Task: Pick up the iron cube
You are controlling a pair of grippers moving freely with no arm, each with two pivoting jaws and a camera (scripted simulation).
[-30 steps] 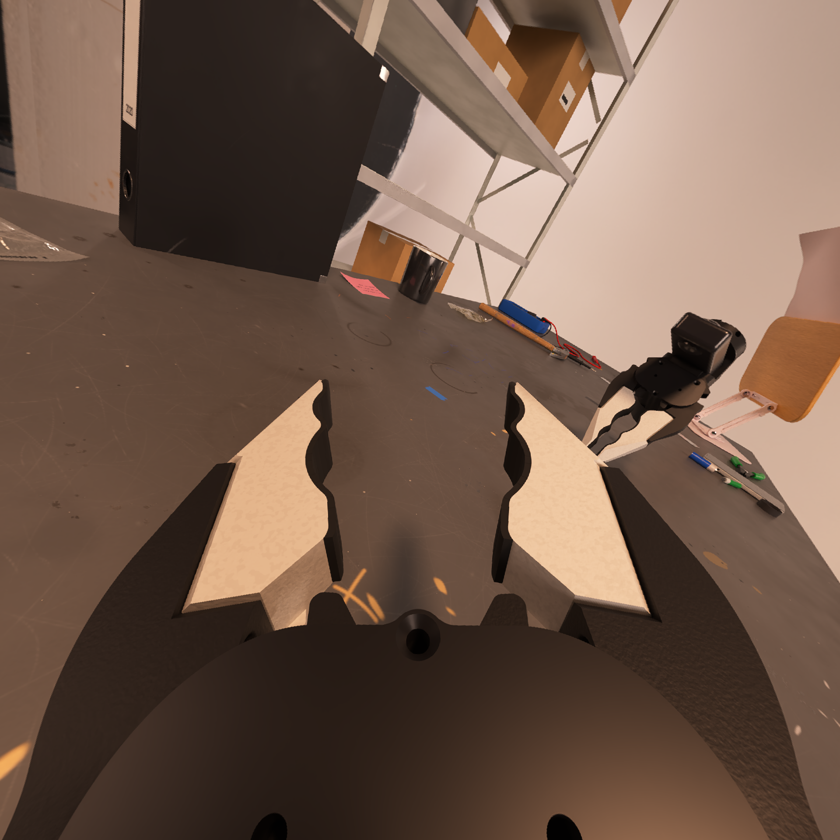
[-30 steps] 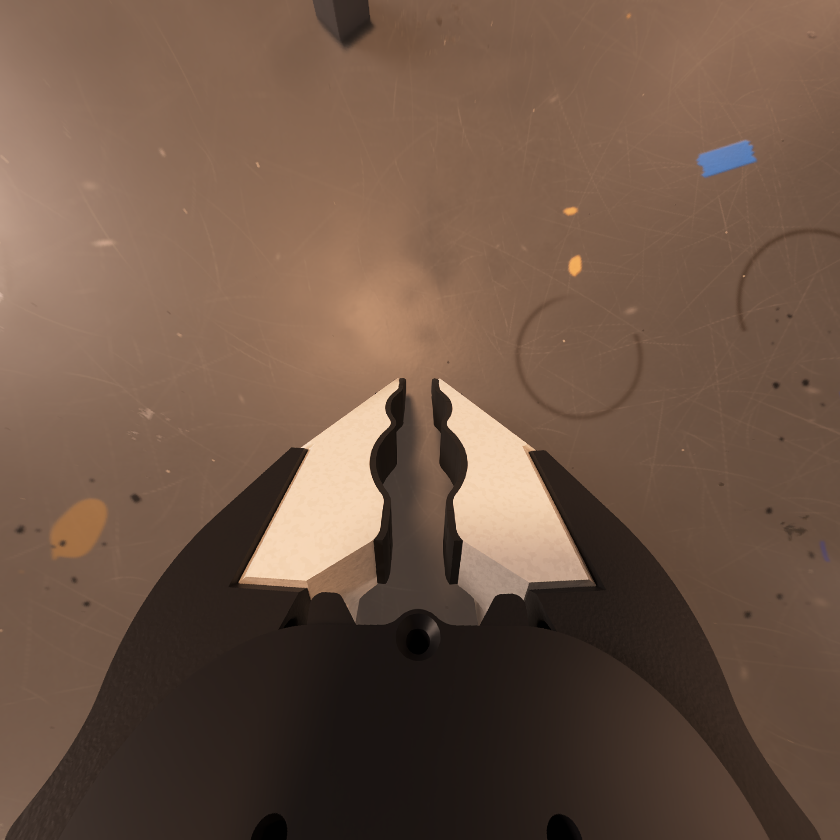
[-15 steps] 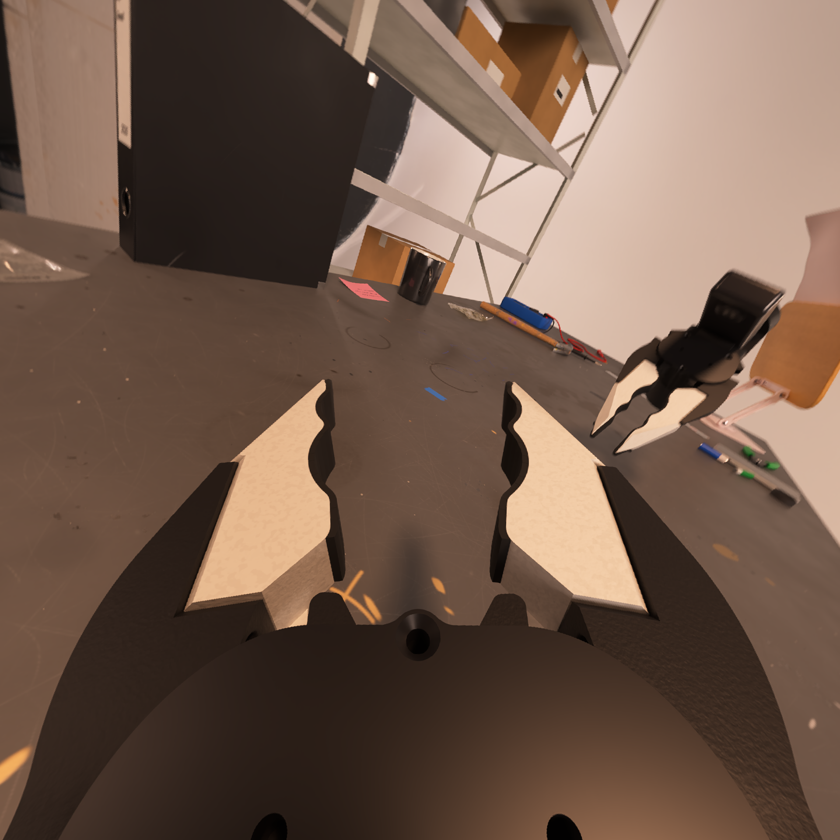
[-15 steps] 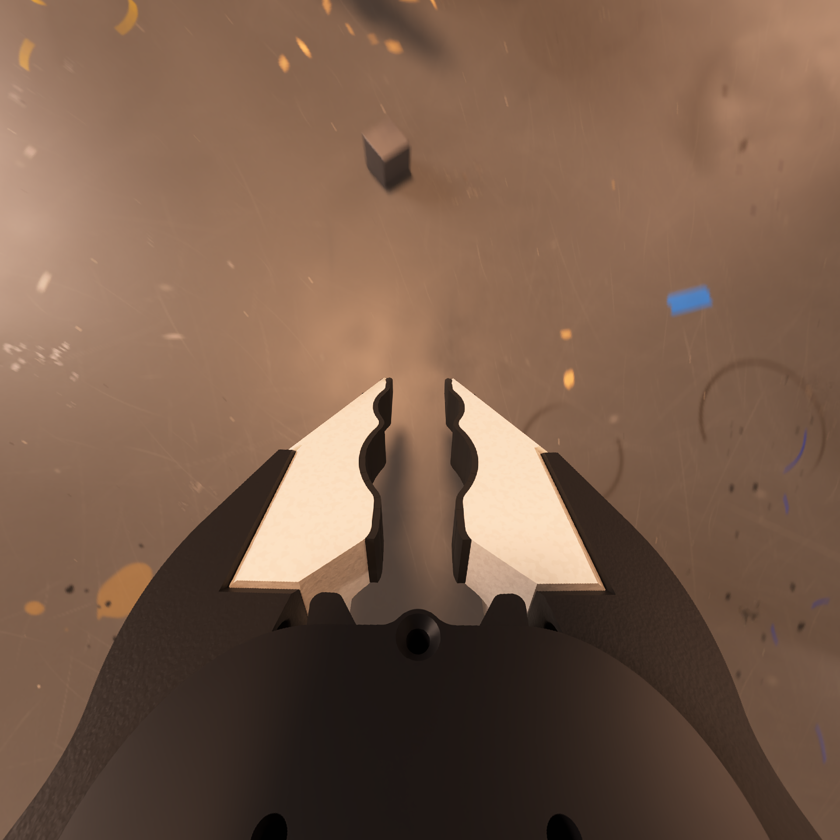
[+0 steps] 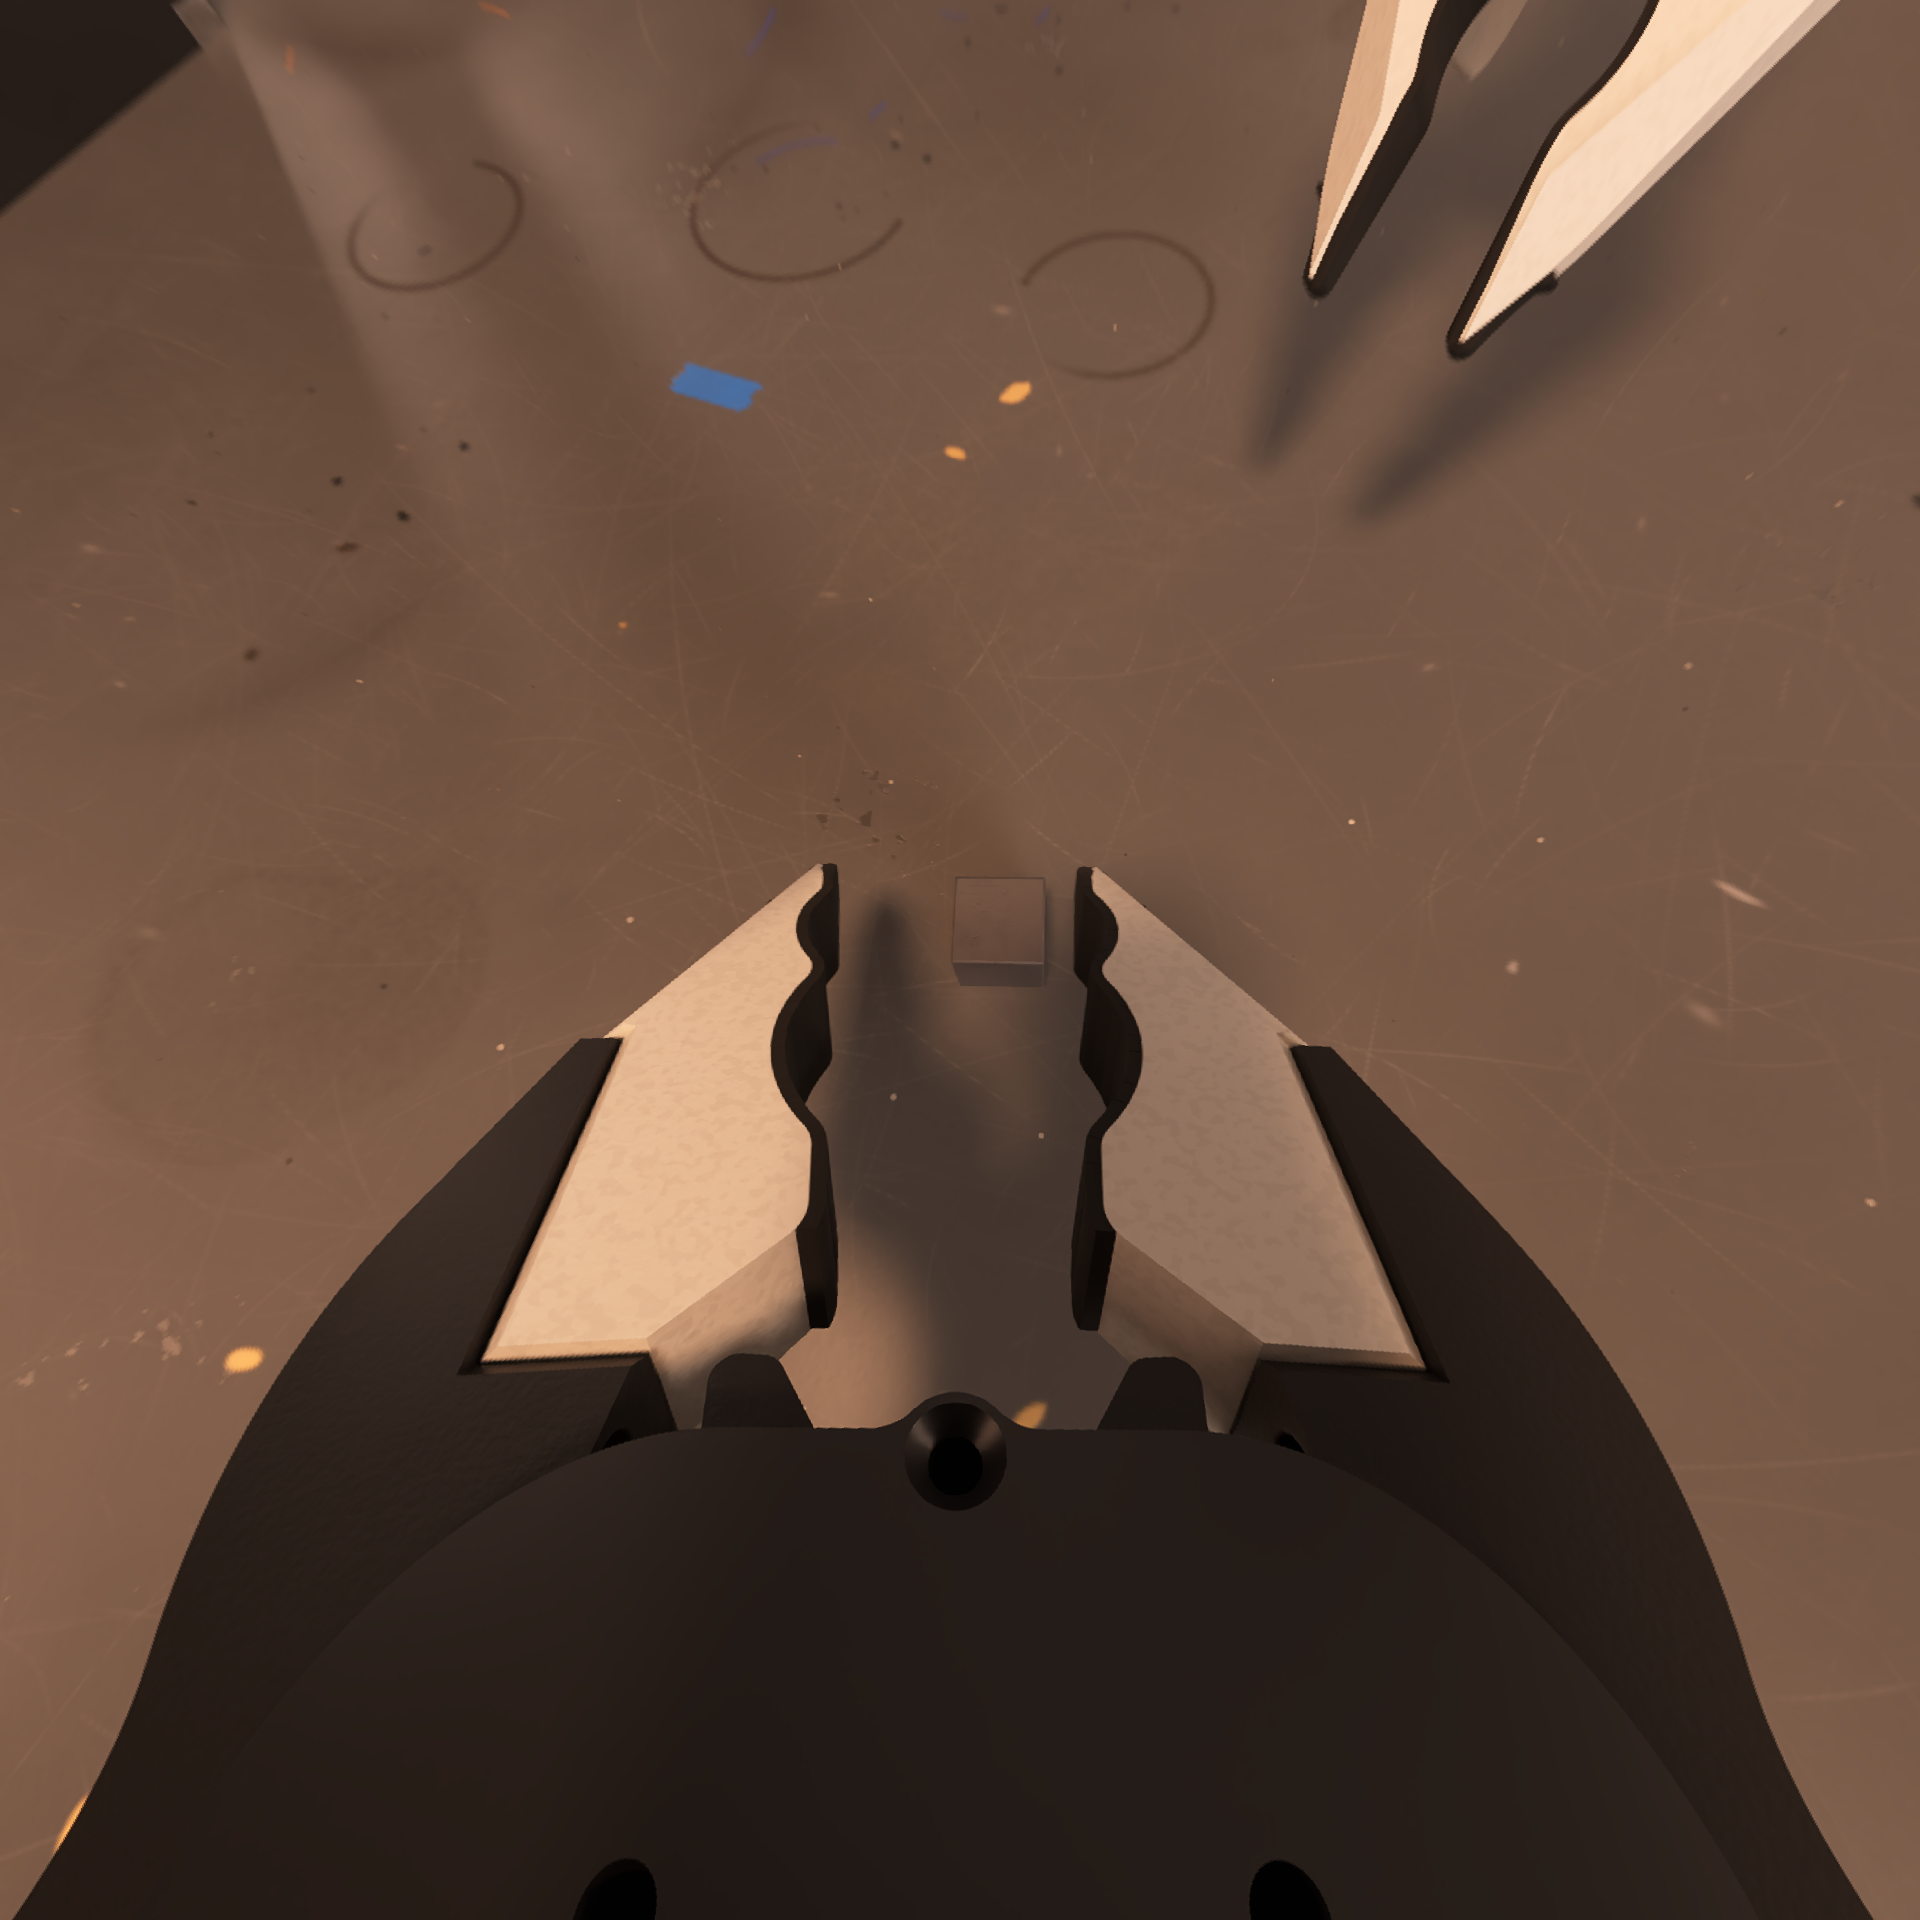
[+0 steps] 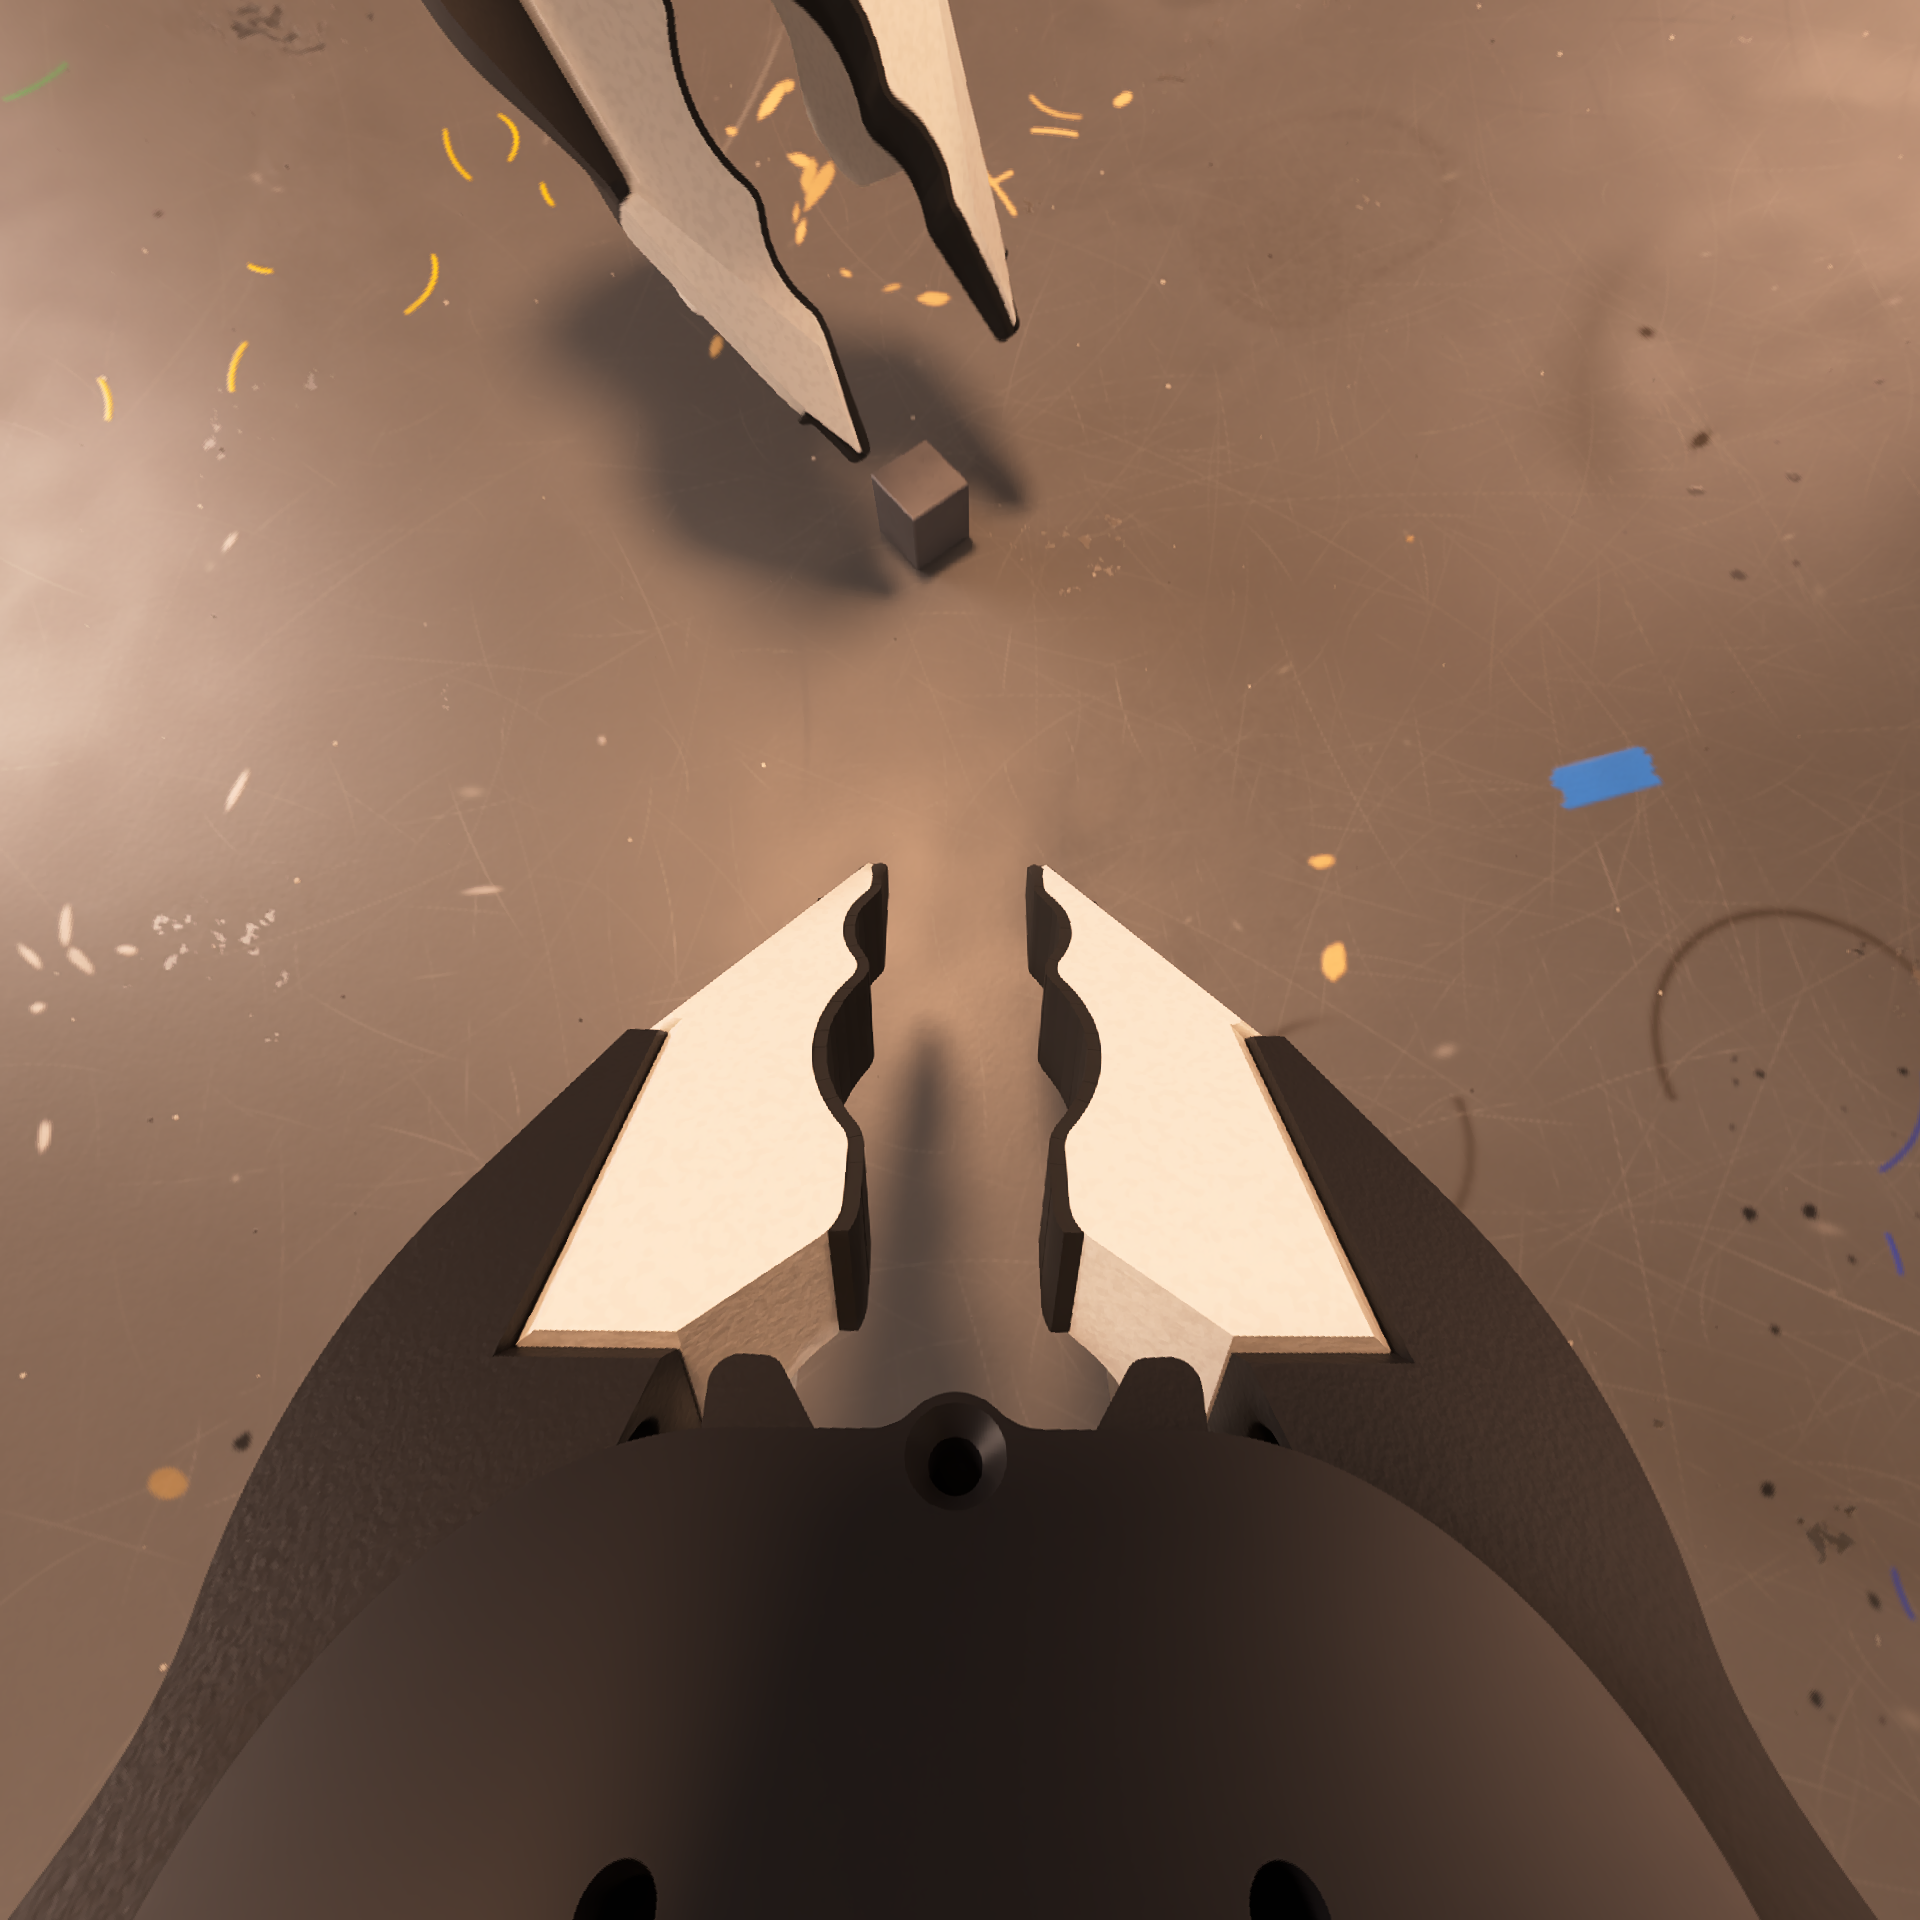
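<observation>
The iron cube (image 5: 997, 928) is a small dark grey block on the scratched brown table. In the left wrist view it lies between the tips of my left gripper (image 5: 954, 883), nearer the right finger, with gaps on both sides. That gripper is open and points down at the table. In the right wrist view the cube (image 6: 923, 504) sits just below the left gripper (image 6: 930, 390), whose near fingertip is close to the cube's top corner. My right gripper (image 6: 956, 873) is open and empty, well short of the cube. It also shows in the left wrist view (image 5: 1392, 317) at top right.
A blue tape scrap (image 5: 717, 387) lies beyond the cube, also in the right wrist view (image 6: 1605, 776). Dark ring marks (image 5: 1122, 303) and orange flecks (image 6: 1333, 961) mark the table. A black binder's corner (image 5: 52, 94) is at the top left.
My left gripper has tipped down from looking across the table to hanging over the cube, jaws narrower. My right gripper's jaws have opened wider, and the cube sits nearer in its view.
</observation>
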